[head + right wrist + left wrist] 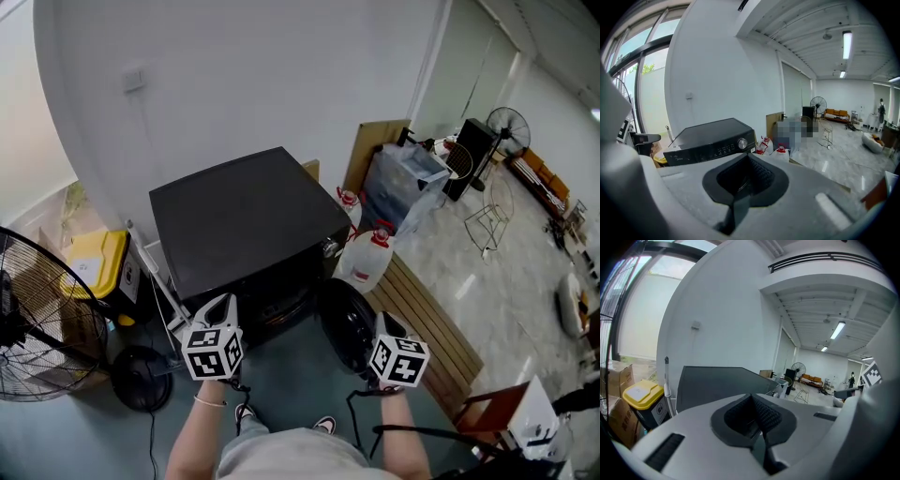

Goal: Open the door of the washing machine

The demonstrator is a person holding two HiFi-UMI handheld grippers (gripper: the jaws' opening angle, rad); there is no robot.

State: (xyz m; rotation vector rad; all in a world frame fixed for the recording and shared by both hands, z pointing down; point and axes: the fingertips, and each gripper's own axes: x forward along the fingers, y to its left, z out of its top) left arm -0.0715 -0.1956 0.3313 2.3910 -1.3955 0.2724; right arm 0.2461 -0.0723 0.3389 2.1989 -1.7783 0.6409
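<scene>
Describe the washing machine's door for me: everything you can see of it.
The door is round, dark and glossy, seemingly a plastic rim around glass. In the head view it stands swung open at the right of the washing machine front. The right gripper is close beside it, jaws shut and empty; contact cannot be told.

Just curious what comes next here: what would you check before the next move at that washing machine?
1. Is the round dark door of the black washing machine open? It appears swung out from the front: ok.
2. Jaws of the left gripper: together, empty: ok.
3. Jaws of the right gripper: together, empty: ok.
4. Door clear of the white red-capped jug beside it: cannot tell.
</scene>
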